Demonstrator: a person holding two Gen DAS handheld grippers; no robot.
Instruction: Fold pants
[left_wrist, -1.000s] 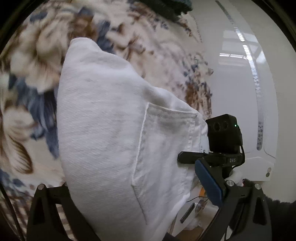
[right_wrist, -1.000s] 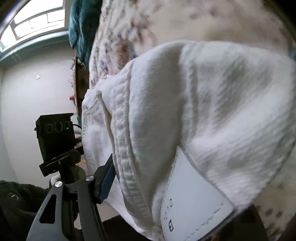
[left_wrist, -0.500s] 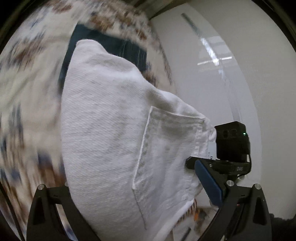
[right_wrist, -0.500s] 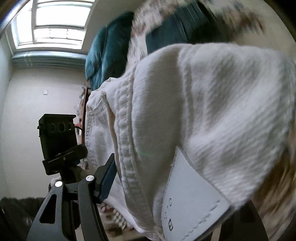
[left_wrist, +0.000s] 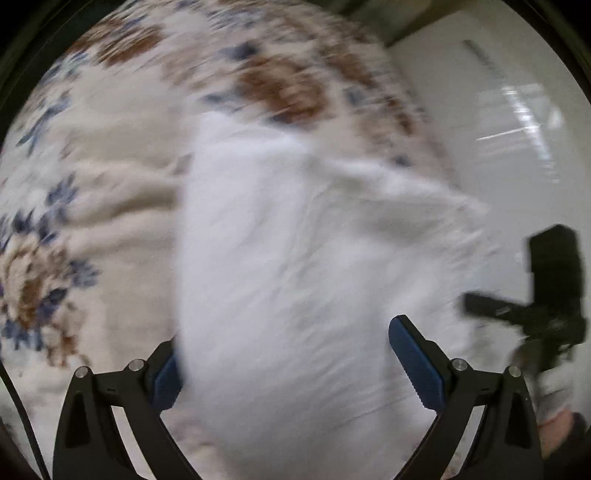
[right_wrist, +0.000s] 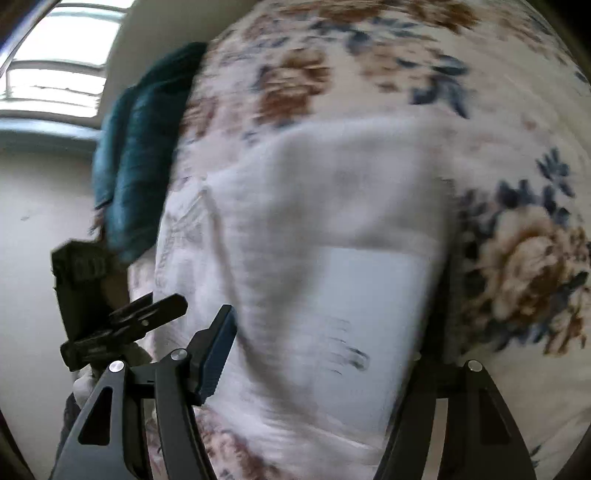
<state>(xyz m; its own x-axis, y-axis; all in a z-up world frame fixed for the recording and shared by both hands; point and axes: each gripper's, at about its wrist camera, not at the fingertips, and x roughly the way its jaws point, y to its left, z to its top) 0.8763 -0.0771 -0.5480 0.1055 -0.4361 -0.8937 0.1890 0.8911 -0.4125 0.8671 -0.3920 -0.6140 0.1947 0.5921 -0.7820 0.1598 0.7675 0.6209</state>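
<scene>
My left gripper (left_wrist: 284, 369) and right gripper (right_wrist: 325, 354) each clamp wide around the white pants (left_wrist: 295, 258), a thick folded bundle filling both blurred views above the flowered blanket (left_wrist: 92, 184).

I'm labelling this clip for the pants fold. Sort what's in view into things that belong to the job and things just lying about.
Part of the job:
- white pants
- left gripper, pants between its fingers
- right gripper, pants between its fingers

Just lying about:
- floral bedspread, the surface under the pants
- teal fabric at the bed's edge
- window
</scene>
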